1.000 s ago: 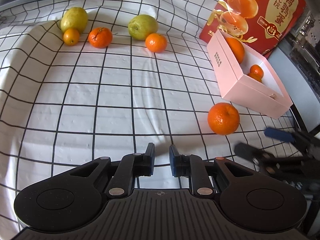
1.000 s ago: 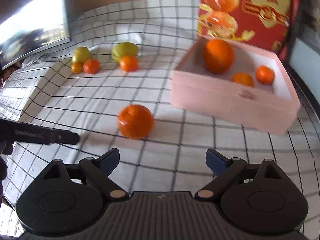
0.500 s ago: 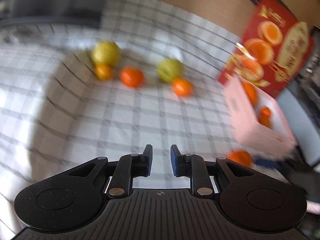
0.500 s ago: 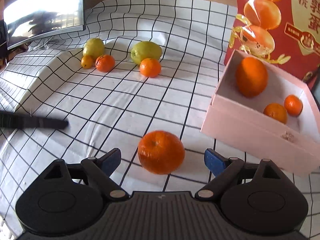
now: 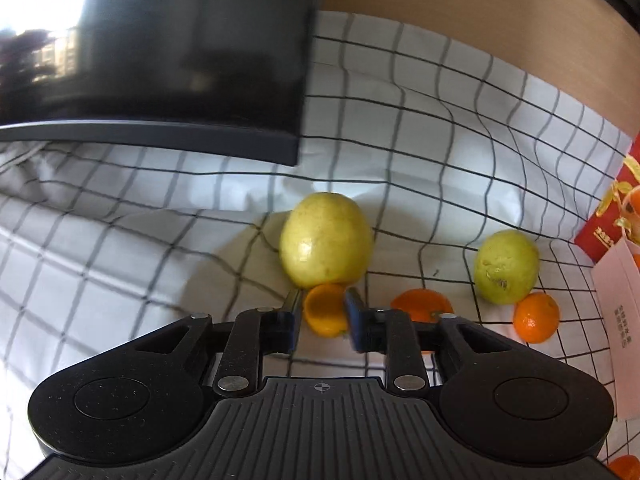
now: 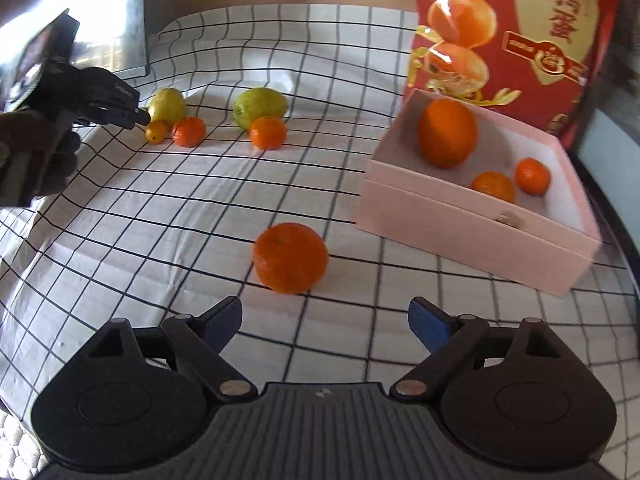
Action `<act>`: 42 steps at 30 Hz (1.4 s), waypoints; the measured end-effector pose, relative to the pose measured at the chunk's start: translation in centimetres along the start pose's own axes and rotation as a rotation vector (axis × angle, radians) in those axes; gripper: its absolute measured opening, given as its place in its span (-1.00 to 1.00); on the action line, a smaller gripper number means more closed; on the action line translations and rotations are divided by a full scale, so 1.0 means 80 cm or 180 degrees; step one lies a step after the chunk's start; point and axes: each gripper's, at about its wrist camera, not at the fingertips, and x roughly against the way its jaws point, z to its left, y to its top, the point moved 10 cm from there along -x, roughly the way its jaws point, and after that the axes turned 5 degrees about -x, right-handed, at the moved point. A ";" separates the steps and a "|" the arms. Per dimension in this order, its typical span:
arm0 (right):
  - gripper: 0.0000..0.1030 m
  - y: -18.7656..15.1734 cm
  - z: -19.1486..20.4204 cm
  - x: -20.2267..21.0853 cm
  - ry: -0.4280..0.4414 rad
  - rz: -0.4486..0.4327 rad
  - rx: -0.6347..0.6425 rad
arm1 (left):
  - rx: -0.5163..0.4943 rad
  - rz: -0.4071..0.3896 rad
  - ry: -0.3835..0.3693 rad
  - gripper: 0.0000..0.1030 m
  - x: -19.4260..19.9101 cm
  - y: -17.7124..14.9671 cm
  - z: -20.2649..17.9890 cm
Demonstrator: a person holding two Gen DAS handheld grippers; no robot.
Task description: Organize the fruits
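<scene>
Left gripper (image 5: 322, 316) fingers opening around a small orange (image 5: 325, 310), just in front of a yellow pear (image 5: 326, 251). Right gripper (image 6: 325, 322) fingers wide, empty, big orange (image 6: 290, 258) just ahead on the cloth (image 6: 160, 216). Pink box (image 6: 472, 236) beyond, three oranges inside.

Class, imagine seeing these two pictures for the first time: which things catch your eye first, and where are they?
A big orange lies alone on the checked cloth, just ahead of the open right gripper. Right of it, a pink box holds three oranges. Far left, the left gripper, jaws opening, straddles a tiny orange beside a yellow-green fruit.
</scene>
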 end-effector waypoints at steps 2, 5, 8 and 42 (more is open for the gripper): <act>0.77 -0.004 -0.007 0.003 -0.0039 0.0021 -0.0047 | -0.0084 0.0051 -0.0025 -0.16 -0.011 0.001 -0.008; 0.77 -0.011 -0.015 0.003 -0.0110 0.0057 -0.0098 | -0.0123 0.0100 -0.0080 -0.26 -0.012 -0.001 -0.014; 0.77 -0.016 -0.021 0.003 -0.0125 0.0074 -0.0156 | -0.0171 0.0109 -0.0093 -0.29 0.008 -0.013 -0.022; 0.67 0.002 -0.008 -0.038 -0.0053 0.0114 0.0282 | -0.0568 0.0513 -0.0751 -0.27 0.145 -0.203 -0.148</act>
